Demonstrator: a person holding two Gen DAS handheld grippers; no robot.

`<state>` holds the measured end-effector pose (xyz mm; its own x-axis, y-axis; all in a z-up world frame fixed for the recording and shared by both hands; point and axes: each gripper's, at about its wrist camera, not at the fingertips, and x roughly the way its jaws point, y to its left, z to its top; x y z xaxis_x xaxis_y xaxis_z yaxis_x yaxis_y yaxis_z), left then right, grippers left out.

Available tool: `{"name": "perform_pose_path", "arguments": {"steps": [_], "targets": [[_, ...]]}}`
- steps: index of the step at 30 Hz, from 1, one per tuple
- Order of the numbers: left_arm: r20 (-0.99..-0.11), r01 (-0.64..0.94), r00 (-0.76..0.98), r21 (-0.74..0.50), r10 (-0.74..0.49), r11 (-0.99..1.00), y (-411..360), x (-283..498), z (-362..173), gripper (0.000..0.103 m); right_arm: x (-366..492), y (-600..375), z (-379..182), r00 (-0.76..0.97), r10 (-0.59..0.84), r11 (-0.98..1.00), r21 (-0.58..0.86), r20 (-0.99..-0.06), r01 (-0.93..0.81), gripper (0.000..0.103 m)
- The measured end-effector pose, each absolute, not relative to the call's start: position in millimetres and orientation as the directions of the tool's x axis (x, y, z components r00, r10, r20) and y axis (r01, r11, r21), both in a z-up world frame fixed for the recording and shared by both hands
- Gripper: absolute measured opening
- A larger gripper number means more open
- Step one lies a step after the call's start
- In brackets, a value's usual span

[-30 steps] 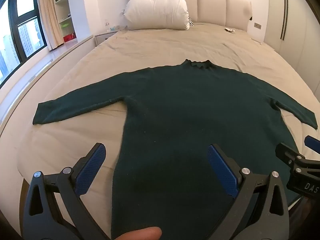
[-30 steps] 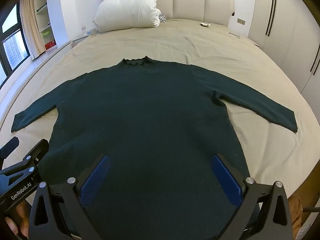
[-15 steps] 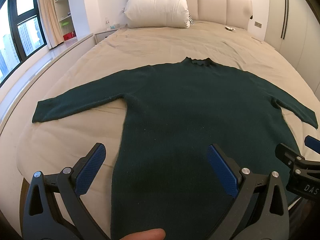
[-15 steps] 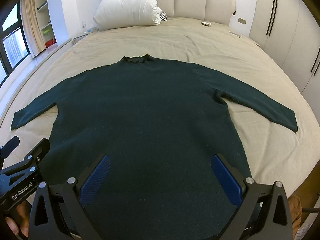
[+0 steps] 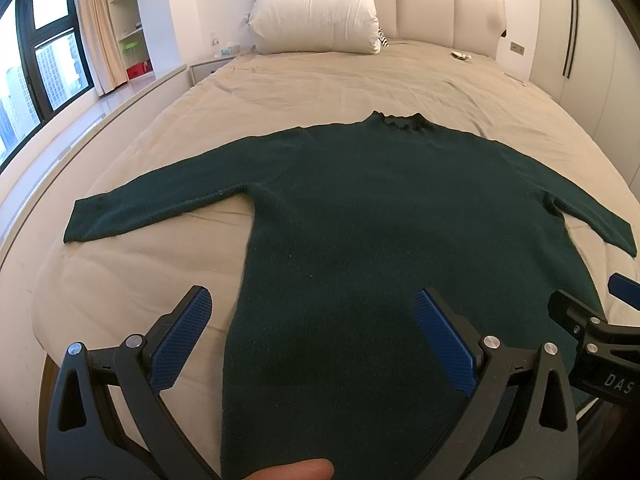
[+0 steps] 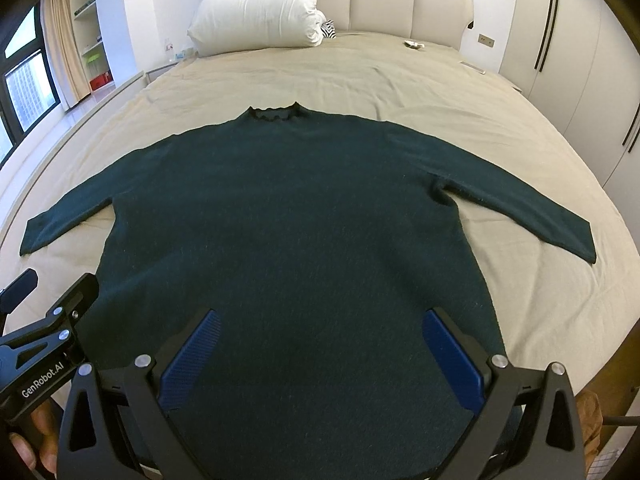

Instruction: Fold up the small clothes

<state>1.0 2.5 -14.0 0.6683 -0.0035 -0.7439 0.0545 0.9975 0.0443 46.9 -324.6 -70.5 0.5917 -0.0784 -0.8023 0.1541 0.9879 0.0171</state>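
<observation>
A dark green sweater [image 5: 380, 216] lies flat on the beige bed, collar away from me, both sleeves spread out to the sides; it also shows in the right wrist view [image 6: 296, 216]. My left gripper [image 5: 314, 326] is open and empty above the sweater's lower left edge. My right gripper [image 6: 320, 344] is open and empty above the lower right body. The right gripper shows at the right edge of the left wrist view [image 5: 592, 320]. The left gripper shows at the left edge of the right wrist view [image 6: 44, 320].
A white pillow [image 5: 316, 12] leans on the padded headboard [image 5: 440, 8]. The beige bed sheet [image 5: 320, 76] stretches beyond the collar. A small item [image 5: 461, 55] lies near the headboard. Window and shelves stand left, wardrobe doors [image 6: 580, 48] right.
Both grippers have edged slightly forward over the sweater and stay open. The sweater has not moved.
</observation>
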Motion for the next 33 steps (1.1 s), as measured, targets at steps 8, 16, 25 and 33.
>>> {"name": "perform_pose_path", "arguments": {"steps": [8,16,25,33], "targets": [[-0.745,0.054,0.667,0.044,-0.003,0.998,2.6,1.1,-14.7,0.103,46.4,-323.9,-71.6,0.589,-0.078,0.988,0.015,-0.805,0.152,0.103],[-0.746,0.054,0.666,0.044,-0.004,0.998,3.0,1.1,-15.1,0.103,46.4,-323.5,-72.4,0.586,-0.079,0.988,0.014,-0.806,0.151,0.103],[-0.747,0.054,0.665,0.043,-0.003,0.998,3.4,0.8,-15.9,0.103,46.3,-323.2,-72.9,0.585,-0.078,0.988,0.015,-0.807,0.152,0.103],[-0.747,0.054,0.664,0.043,-0.004,0.998,2.8,1.6,-15.2,0.103,46.3,-323.1,-73.0,0.585,-0.076,0.988,0.017,-0.808,0.152,0.103]]}}
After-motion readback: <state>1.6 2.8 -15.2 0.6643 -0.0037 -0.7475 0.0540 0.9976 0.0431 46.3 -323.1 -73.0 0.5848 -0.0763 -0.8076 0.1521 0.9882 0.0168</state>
